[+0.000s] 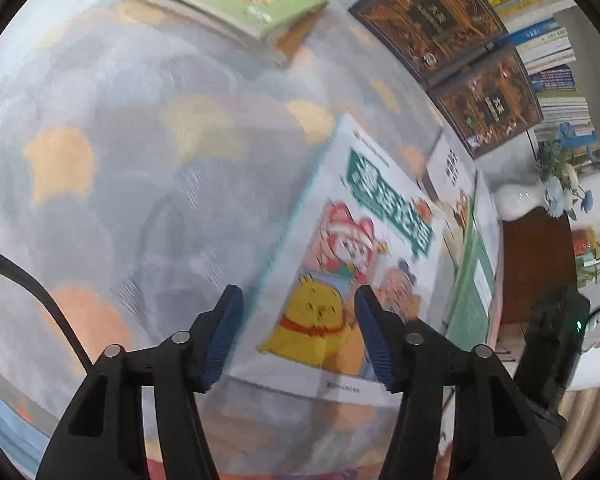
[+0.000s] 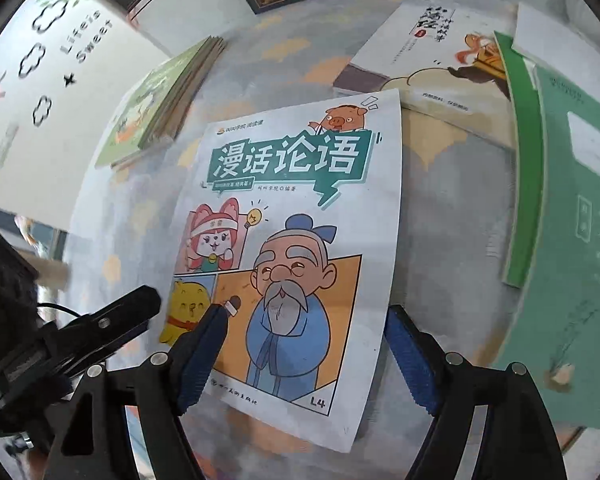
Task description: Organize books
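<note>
Both tongs are being held wide open, gripping nothing: right tongs (image 2: 304, 344) over the comic book (image 2: 296, 208), left tongs (image 1: 298, 336) at its 9 o'clock edge.

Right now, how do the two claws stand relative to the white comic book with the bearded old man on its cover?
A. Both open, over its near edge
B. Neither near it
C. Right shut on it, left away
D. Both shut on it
A: the right claw and left claw both gape over the comic book, nothing pinched.

A patterned tablecloth (image 1: 140, 168), a flower vase (image 1: 516, 200) and a "Life is Sweet" box (image 2: 60, 92)
</note>
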Demonstrator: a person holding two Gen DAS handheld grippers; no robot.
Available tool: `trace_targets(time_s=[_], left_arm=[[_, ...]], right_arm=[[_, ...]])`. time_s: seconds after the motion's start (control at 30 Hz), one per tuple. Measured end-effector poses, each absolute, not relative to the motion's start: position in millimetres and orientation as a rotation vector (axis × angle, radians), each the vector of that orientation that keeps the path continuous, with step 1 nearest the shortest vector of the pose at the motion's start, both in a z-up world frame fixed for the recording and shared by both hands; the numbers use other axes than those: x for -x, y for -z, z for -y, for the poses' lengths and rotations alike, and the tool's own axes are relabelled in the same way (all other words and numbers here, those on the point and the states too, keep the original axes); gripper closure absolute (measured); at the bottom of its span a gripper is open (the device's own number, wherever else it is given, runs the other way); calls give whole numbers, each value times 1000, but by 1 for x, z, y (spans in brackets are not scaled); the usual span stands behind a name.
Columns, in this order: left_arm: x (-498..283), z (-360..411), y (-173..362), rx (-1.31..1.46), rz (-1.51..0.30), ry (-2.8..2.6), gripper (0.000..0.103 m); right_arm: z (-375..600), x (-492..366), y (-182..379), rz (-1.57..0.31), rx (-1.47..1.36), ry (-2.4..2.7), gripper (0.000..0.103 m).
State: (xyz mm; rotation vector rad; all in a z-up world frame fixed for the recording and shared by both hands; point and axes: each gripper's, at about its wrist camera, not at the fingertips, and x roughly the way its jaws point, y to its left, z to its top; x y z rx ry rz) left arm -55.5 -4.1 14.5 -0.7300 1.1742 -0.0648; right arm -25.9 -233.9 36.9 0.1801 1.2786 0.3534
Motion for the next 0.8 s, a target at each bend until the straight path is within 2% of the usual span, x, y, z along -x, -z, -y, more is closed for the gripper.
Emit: trace_targets(time_s=[0.1, 0.17, 0.27, 0.4, 0.53, 0.67, 0.8], left_arm=[[54, 5, -15, 680, -1196, 86, 48], [57, 3, -6, 665, -1241, 116, 51], [61, 16, -6, 574, -1257, 168, 55], [54, 23, -5, 524, -1300, 226, 58], [51, 9, -3, 519, -1345, 261, 74], [54, 17, -8, 363, -1352, 276, 74], [53, 21, -9, 363, -1333, 312, 73]], right_arm=[[246, 37, -39, -1277, -137, -314, 30], [257, 49, -35, -1296, -152, -288, 50], [261, 62, -33, -1280, -197, -305, 64], [244, 71, -29, -1262, -127, -279, 64], [254, 71, -28, -1253, -202, -250, 64], [255, 74, -28, -1230, -243, -210, 64], [246, 78, -28, -1204, -239, -182, 62]])
